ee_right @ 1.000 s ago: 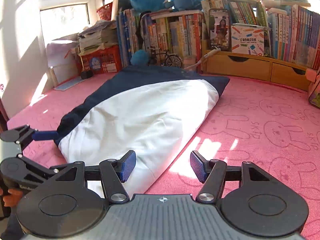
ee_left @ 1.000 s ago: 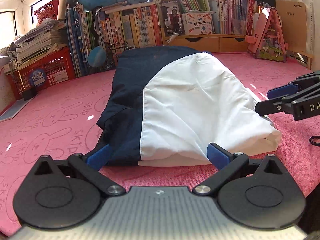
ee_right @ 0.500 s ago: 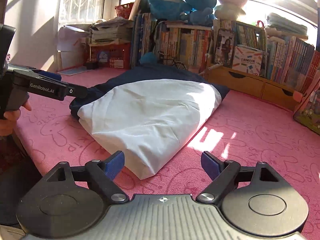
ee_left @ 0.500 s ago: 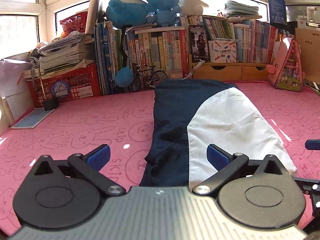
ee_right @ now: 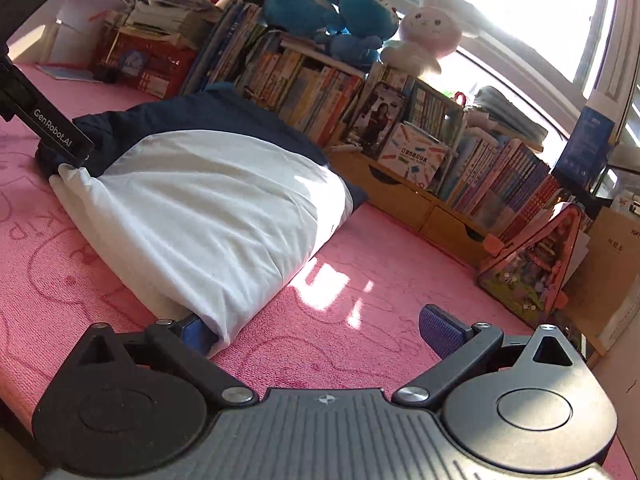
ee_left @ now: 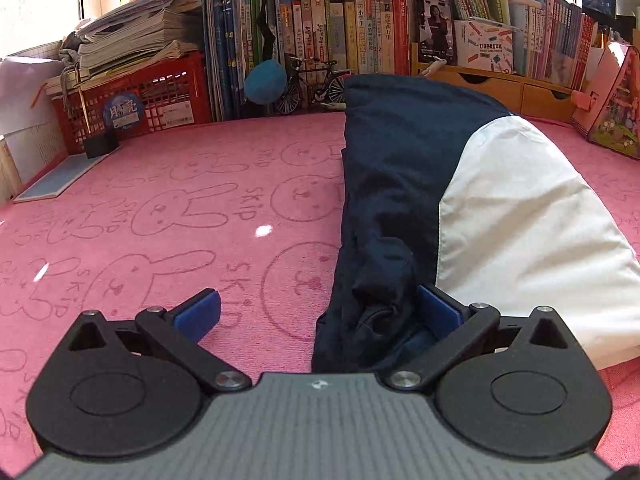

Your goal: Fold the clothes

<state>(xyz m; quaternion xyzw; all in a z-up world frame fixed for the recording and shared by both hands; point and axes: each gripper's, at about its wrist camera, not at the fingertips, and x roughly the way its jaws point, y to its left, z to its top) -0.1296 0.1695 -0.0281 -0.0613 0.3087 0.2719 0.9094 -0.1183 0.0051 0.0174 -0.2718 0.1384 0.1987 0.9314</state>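
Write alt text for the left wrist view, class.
The open left gripper straddles the near navy edge of a folded navy-and-white garment lying on a pink bunny-print mat. Crowded bookshelves line the back.

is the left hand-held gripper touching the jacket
Touching: in the left wrist view the jacket's bunched navy edge presses against one pad of the open left hand-held gripper.
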